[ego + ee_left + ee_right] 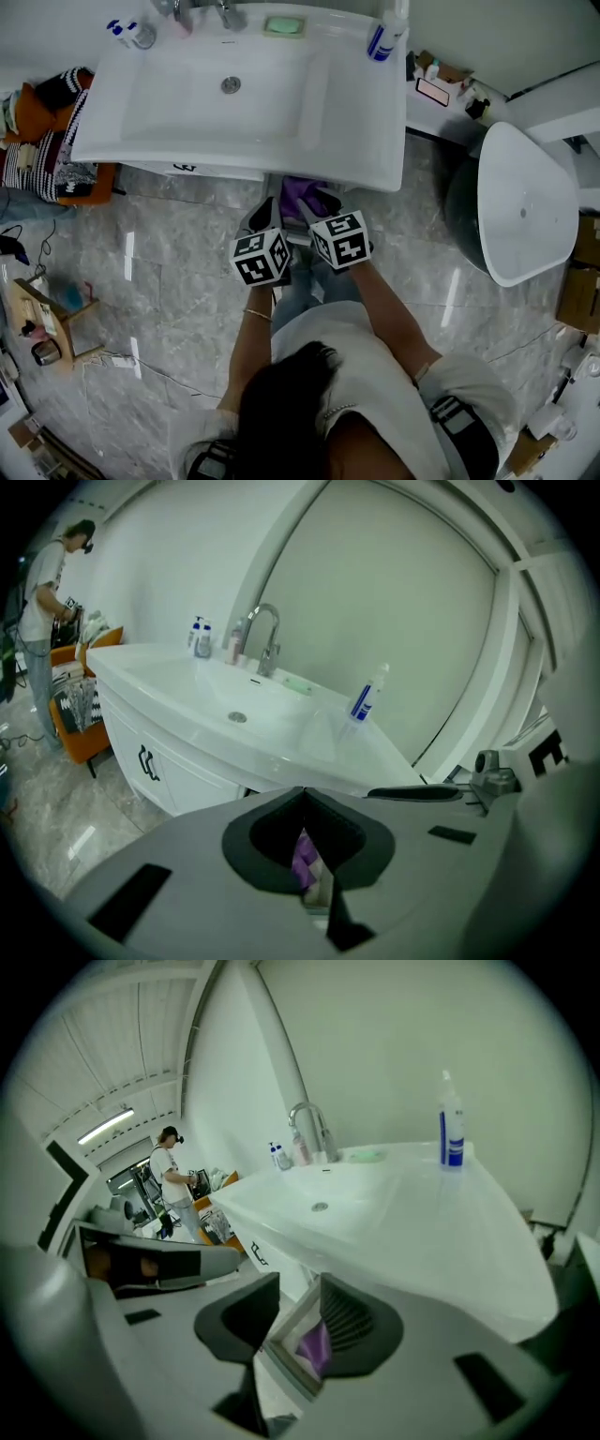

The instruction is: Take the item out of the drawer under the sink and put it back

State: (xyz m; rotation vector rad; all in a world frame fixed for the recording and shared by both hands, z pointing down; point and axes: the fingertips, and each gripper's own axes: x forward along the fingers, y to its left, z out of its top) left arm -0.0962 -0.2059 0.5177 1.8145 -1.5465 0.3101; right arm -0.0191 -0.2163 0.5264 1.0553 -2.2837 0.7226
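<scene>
The left gripper was closed empty; the right gripper pinched the drawer rim shallowly and could slip off.

I can't read a single word or number from here. The spray bottle on the back right corner of the sink has a blue label, but its print is too small in the head view, and it is no clearer in the left gripper view or the right gripper view. The two small bottles on the back left corner are too small to tell whether they carry any print. The two cubes show only black-and-white square patterns, not letters or digits.
</scene>
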